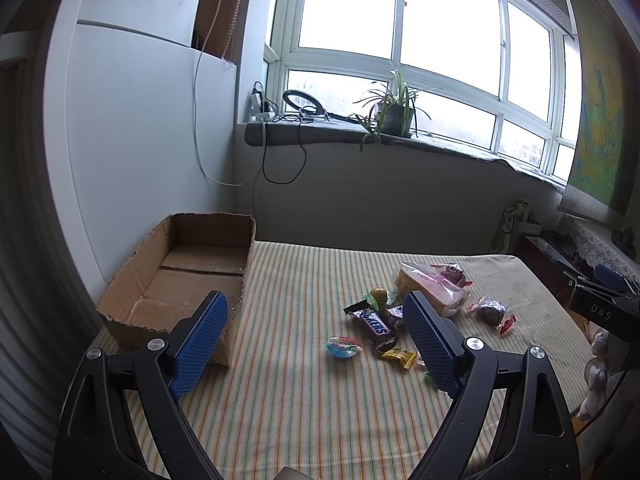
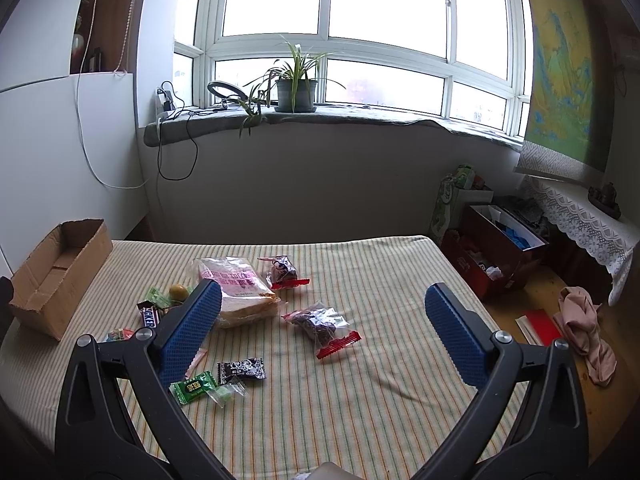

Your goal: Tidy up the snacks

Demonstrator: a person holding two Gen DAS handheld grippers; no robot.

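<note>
Both tongs held wide apart above the striped tablecloth (image 2: pixel 360 400), gripping nothing: left gripper (image 1: pixel 316 312), right gripper (image 2: pixel 322 304). Nearest the right gripper, a green candy (image 2: pixel 192 387) and a black candy (image 2: pixel 241 371) lie just beside each other. Further in, a Snickers bar (image 1: pixel 374 325), a yellow candy (image 1: pixel 398 357) and a round jelly cup (image 1: pixel 343 347) cluster together. Beyond them, a bagged bread slice (image 2: pixel 240 292), with two red-edged snack packets (image 2: pixel 320 326) near it. Cardboard box (image 1: pixel 192 276) open on the table's far left corner. Potted plant (image 2: pixel 295 88) on the windowsill.
</note>
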